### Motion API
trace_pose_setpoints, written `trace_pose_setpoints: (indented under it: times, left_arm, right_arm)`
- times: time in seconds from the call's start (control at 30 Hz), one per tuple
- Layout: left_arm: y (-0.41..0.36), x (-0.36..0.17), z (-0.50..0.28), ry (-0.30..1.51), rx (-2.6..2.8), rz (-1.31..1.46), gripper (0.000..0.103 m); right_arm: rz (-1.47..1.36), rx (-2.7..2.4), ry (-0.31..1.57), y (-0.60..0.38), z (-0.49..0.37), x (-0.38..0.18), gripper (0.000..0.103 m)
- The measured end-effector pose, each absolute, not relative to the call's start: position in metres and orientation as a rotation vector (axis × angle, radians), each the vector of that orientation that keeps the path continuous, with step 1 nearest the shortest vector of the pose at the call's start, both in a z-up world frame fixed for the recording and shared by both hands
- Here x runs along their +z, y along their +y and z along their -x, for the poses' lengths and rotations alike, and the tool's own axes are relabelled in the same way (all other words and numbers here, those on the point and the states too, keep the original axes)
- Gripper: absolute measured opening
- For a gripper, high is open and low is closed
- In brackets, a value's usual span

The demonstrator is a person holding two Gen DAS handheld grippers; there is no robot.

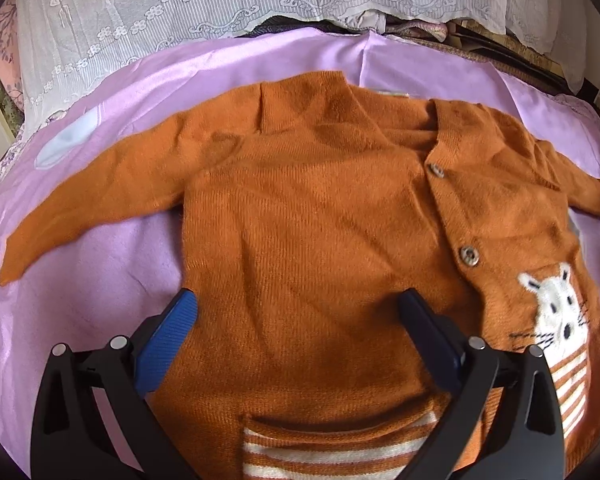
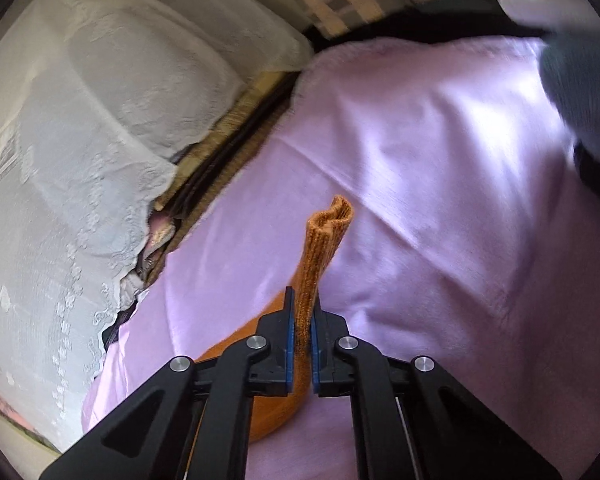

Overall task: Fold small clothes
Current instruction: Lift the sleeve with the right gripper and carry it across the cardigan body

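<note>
Pinching sleeve cuff (image 2: 329, 224) — right hand-held gripper (image 2: 301, 312) closed.

The cardigan (image 1: 308, 216) hem runs off the bottom edge of the left view, partly behind the left claw (image 1: 296, 308). Its right cuff is cut at the frame's edge. In the right view, a grey shape (image 2: 580, 80) at upper right is too blurred to identify.
</note>
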State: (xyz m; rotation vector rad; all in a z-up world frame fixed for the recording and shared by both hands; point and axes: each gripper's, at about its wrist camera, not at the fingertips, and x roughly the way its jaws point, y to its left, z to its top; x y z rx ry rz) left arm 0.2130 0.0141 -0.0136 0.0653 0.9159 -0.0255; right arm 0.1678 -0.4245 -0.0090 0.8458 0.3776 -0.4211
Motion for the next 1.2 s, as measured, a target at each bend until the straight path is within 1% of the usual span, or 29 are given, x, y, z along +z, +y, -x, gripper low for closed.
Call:
trace_pose_setpoints:
  times: [0.13,0.27,0.4,0.53,0.6,0.67,0.73,0.8,0.87,0.97,1.07,1.2]
  left_arm:
    - [0.003,0.023,-0.223,0.884,-0.146,0.006,0.099]
    - [-0.038,0.044,-0.239,0.821,-0.157,-0.127,0.099]
    - [-0.063,0.024,-0.280,0.893,-0.146,-0.149,0.099]
    - [-0.073,-0.001,-0.303,0.918,-0.077,-0.184,0.099]
    - [-0.067,-0.023,-0.311,0.973,-0.071,-0.179,0.099]
    - [-0.054,-0.030,-0.311,0.983,-0.111,-0.118,0.099]
    - [-0.041,-0.024,-0.309,0.983,-0.104,-0.085,0.099]
    - [-0.026,-0.013,-0.306,0.941,-0.078,-0.077,0.099]
    - [-0.004,0.000,-0.304,0.908,-0.063,-0.054,0.099]
    - [0.027,0.013,-0.310,0.906,-0.077,0.028,0.099]
    - [0.052,0.020,-0.315,0.903,-0.080,0.089,0.099]
    - [0.072,0.019,-0.321,0.876,-0.011,0.093,0.099]
  right_arm:
    - [-0.754,-0.363,0.328,-0.404,-0.165,0.017,0.006]
    - [-0.715,-0.282,0.290,-0.392,-0.163,0.038,0.006]
    - [-0.690,-0.185,0.281,-0.376,-0.168,0.057,0.006]
    - [-0.666,-0.082,0.282,-0.352,-0.180,0.077,0.007]
    - [-0.658,-0.035,0.280,-0.339,-0.188,0.085,0.006]
    - [-0.671,0.023,0.285,-0.324,-0.202,0.091,0.007]
    - [-0.685,0.084,0.295,-0.304,-0.215,0.095,0.007]
    - [-0.674,0.127,0.311,-0.282,-0.227,0.098,0.007]
    - [-0.641,0.171,0.334,-0.255,-0.235,0.101,0.007]
    - [-0.579,0.220,0.375,-0.220,-0.245,0.101,0.007]
    - [-0.532,0.263,0.425,-0.190,-0.255,0.098,0.007]
    - [-0.484,0.314,0.501,-0.152,-0.272,0.087,0.007]
